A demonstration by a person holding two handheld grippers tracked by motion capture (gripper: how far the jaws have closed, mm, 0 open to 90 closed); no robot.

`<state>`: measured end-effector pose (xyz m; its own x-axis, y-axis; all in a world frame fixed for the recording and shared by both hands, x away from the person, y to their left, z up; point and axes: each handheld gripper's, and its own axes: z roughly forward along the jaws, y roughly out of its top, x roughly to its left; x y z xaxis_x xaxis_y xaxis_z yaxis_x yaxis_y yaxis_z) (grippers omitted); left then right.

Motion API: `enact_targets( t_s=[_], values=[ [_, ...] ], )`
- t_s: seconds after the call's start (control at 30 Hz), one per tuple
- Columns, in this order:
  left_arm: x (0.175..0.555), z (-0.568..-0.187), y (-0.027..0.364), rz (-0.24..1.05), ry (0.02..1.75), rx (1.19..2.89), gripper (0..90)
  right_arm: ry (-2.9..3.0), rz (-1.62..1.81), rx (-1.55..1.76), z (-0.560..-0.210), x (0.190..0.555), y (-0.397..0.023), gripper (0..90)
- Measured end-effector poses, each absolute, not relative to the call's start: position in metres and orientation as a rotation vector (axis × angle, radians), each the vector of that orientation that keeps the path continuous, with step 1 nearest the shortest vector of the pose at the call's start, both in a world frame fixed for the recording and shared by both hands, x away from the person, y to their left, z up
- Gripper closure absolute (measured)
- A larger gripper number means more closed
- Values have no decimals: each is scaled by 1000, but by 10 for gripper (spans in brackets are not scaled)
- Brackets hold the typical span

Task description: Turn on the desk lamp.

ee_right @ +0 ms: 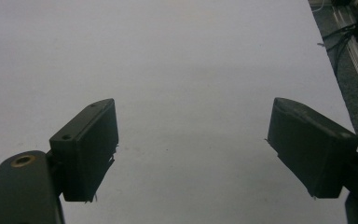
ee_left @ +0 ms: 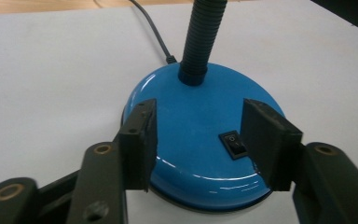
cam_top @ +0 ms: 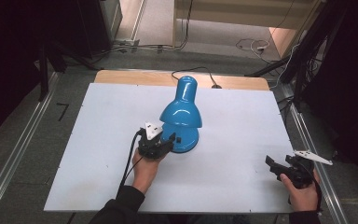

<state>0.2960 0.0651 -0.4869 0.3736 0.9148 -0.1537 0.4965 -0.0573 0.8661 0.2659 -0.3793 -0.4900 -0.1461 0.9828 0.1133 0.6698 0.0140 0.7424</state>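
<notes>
A blue desk lamp [cam_top: 182, 112] stands near the middle of the white table [cam_top: 242, 121], its shade bent forward over its round base [ee_left: 191, 158]. A black rocker switch [ee_left: 233, 144] sits on the base, and a black ribbed neck [ee_left: 203, 37] rises from it. My left gripper [cam_top: 158, 136] is at the near left side of the base and open. In the left gripper view its jaws straddle the base's near part [ee_left: 201, 112], and contact is unclear. My right gripper [cam_top: 279, 163] is open over bare table by the front right edge, nothing between its jaws [ee_right: 191, 126].
The lamp's black cord [cam_top: 193, 70] runs off the far edge of the table. Metal rails [cam_top: 14, 154] flank the table on both sides. Loose cables [cam_top: 254, 45] lie on the floor beyond. A wooden strip [cam_top: 135, 77] borders the table's far side.
</notes>
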Motion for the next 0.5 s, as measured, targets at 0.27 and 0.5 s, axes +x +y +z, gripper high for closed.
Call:
enact_targets(
  t_s=[0.27,0.5],
  values=[
    [300,-492,58,519,1219,1731,799,1860,945,1686,-490,266,-379,150],
    [304,-496,53,509,1200,1762,900,1862,942,1694,-490,266,-379,150]
  ],
)
